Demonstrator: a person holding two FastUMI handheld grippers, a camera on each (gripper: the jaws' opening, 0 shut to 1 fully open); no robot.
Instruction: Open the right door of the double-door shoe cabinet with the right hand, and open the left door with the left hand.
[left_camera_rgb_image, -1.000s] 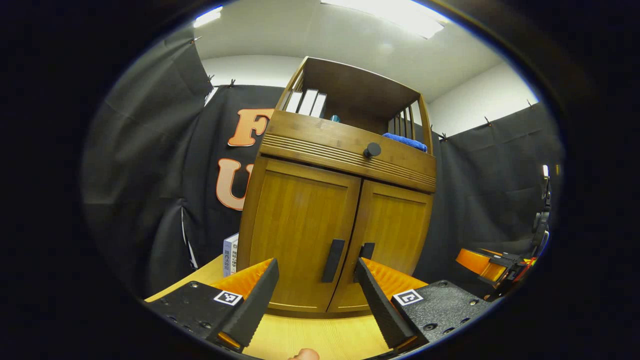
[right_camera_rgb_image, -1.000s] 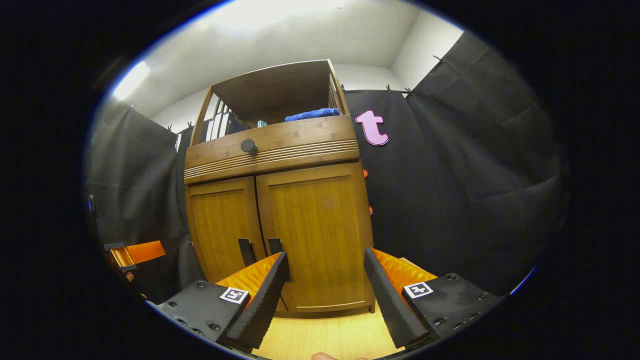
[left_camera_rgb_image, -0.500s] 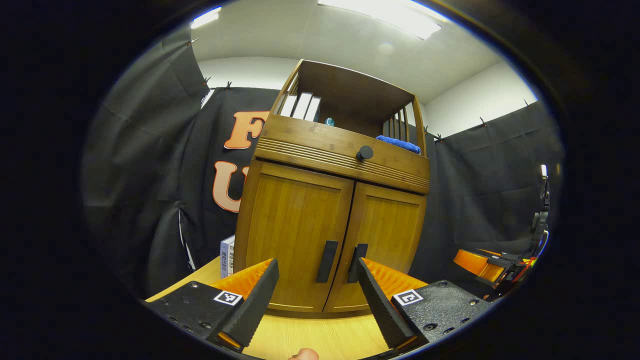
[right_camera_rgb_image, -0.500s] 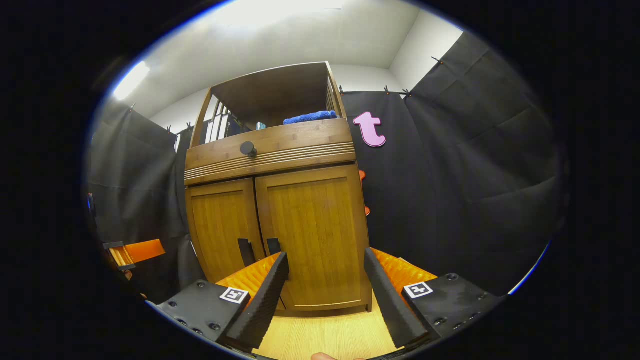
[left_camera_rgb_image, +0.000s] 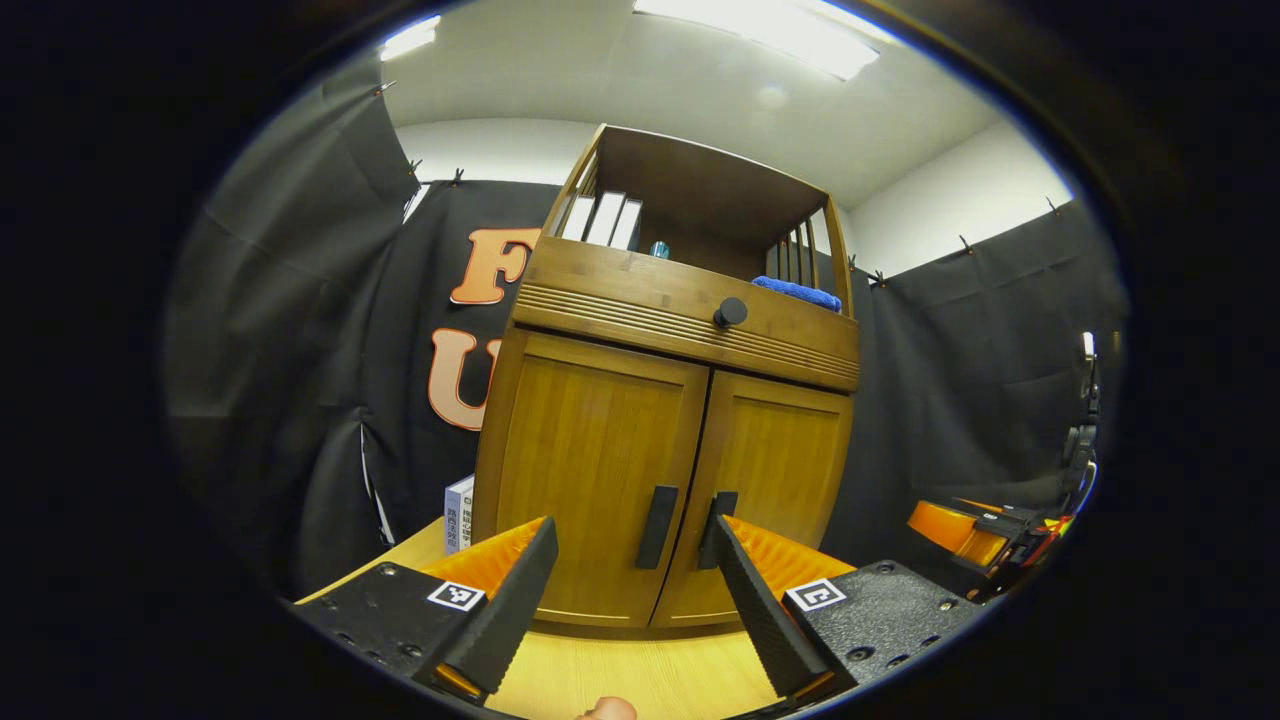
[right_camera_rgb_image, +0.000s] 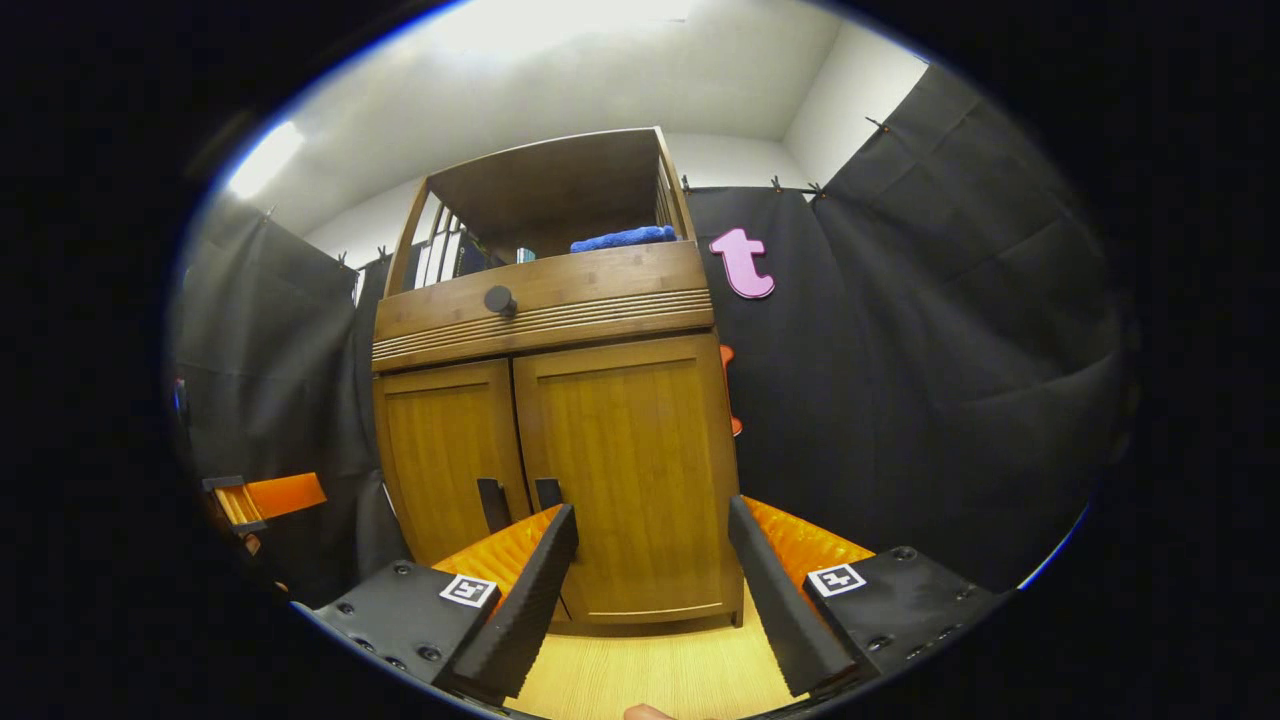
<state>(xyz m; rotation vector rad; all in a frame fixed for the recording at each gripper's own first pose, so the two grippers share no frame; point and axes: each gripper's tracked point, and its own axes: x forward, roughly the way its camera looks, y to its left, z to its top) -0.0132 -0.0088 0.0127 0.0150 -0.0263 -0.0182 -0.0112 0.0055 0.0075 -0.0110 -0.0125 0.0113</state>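
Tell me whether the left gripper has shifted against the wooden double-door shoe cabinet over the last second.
Yes. In the left gripper view, the left gripper has drifted slightly rightward: the wooden double-door shoe cabinet and its black door handles now sit further left between its fingers.

A bare strip of the pale wooden surface (left_camera_rgb_image: 640, 675) lies between the left tongs (left_camera_rgb_image: 632, 545) and the brown bamboo double-door shoe cabinet (left_camera_rgb_image: 660, 400); both flat doors are shut, closing off the inside; the left door's dark vertical bar handle (left_camera_rgb_image: 657, 526) stands out from the panel between the spread fingers, the right door's dark bar handle (left_camera_rgb_image: 716, 515) just beside it; a white box (left_camera_rgb_image: 458, 513) stands close by the cabinet's left flank, narrowing that side. In the right gripper view, the right tongs (right_camera_rgb_image: 652, 530) gape before the right door (right_camera_rgb_image: 625, 470); black cloth hangs to the cabinet's right.
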